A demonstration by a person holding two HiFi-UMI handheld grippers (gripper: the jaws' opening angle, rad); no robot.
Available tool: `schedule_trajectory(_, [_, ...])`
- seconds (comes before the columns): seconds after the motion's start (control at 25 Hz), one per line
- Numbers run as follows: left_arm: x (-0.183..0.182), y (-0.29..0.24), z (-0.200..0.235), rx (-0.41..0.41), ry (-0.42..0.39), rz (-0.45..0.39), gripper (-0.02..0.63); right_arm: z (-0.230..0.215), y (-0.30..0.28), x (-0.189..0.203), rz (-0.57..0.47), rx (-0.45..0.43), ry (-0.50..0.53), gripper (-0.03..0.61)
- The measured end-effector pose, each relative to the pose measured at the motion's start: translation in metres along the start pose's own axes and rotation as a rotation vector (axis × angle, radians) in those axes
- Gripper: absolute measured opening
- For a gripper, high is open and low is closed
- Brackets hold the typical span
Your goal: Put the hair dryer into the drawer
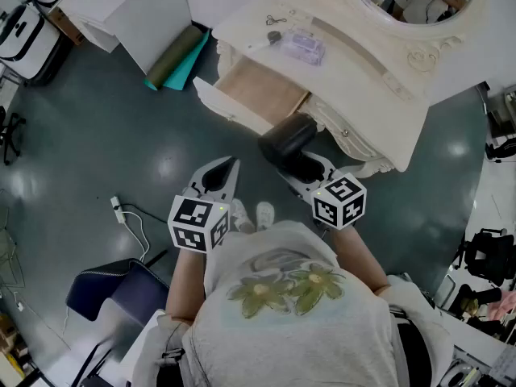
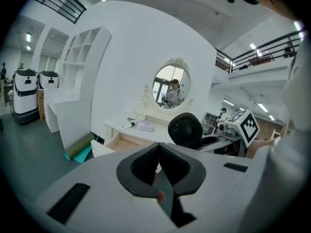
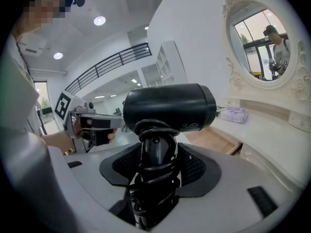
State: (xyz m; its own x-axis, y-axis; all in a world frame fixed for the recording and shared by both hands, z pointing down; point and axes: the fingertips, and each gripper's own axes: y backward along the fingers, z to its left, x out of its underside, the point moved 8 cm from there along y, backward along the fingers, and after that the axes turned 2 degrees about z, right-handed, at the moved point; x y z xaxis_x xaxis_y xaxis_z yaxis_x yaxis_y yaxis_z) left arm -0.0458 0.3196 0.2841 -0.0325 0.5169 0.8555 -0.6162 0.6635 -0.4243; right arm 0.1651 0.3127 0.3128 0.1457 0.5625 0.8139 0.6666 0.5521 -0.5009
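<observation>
Teal roll (image 1: 174, 58) near open drawer (image 1: 260, 89)

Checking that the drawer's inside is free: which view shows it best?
The head view: it looks down into the open drawer, showing its wooden bottom. The left gripper view shows it small, side-on; in the right gripper view the hair dryer hides part of it.

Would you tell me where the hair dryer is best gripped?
Grip the hair dryer by its cord-wrapped handle, coming from the handle's end, as the right gripper does: the handle fits between the jaws, while the barrel is wide and round.
</observation>
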Motion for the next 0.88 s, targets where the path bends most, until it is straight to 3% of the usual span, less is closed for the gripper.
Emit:
schedule_trajectory(0.56, [-0.007, -0.024, -0.015, -0.089, -0.001, -0.045, 0.011, -0.027, -0.005, -0.006, -0.024, -0.076, 0.029, 0.219])
schedule_trajectory(0.88, [-0.017, -0.048, 0.003, -0.067, -0.012, -0.019, 0.011, -0.04, -0.028, -0.022, -0.038, -0.097, 0.023, 0.219])
